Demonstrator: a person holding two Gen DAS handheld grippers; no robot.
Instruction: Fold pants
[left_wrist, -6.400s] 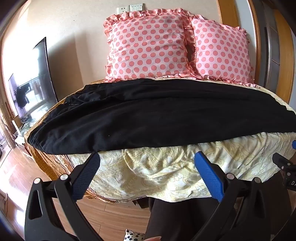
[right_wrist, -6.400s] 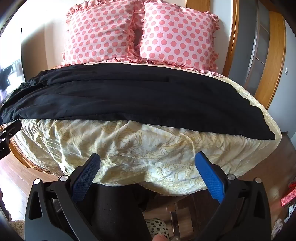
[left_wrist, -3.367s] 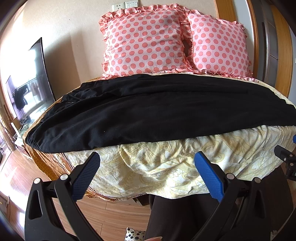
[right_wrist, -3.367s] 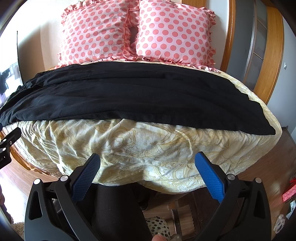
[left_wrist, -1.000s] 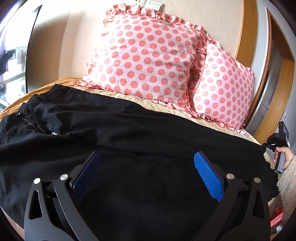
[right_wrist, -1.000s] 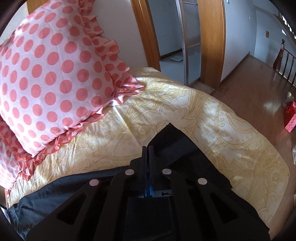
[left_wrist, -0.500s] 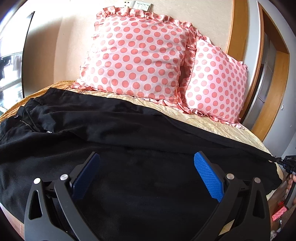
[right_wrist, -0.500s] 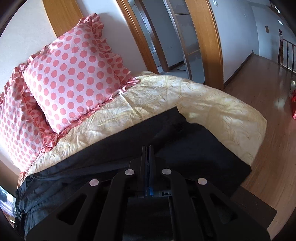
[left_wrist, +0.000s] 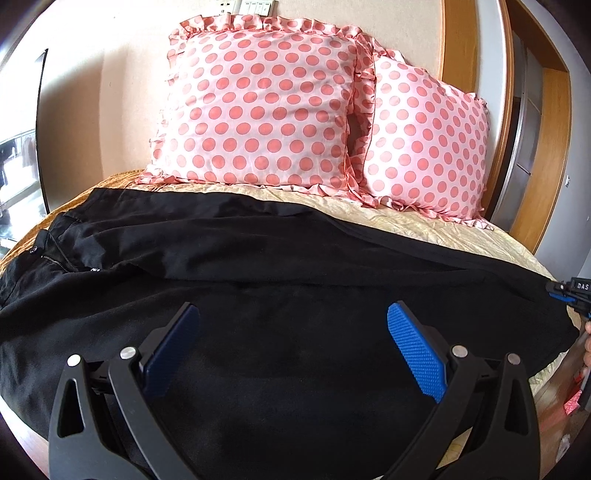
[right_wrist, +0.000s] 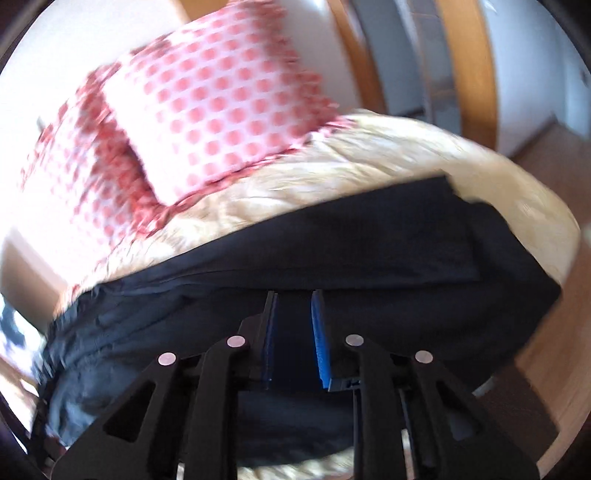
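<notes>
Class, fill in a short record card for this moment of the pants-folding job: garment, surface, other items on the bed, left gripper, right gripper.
garment: black pants spread across the bed, waistband and zip at the left of the left wrist view, leg ends at the right
surface: bed with a pale yellow patterned cover
other items: two pink polka-dot pillows upright against the wall
left gripper: left gripper wide open over the pants, nothing between its pads
right gripper: right gripper jaws opening, pads slightly apart above the pants; view blurred
</notes>
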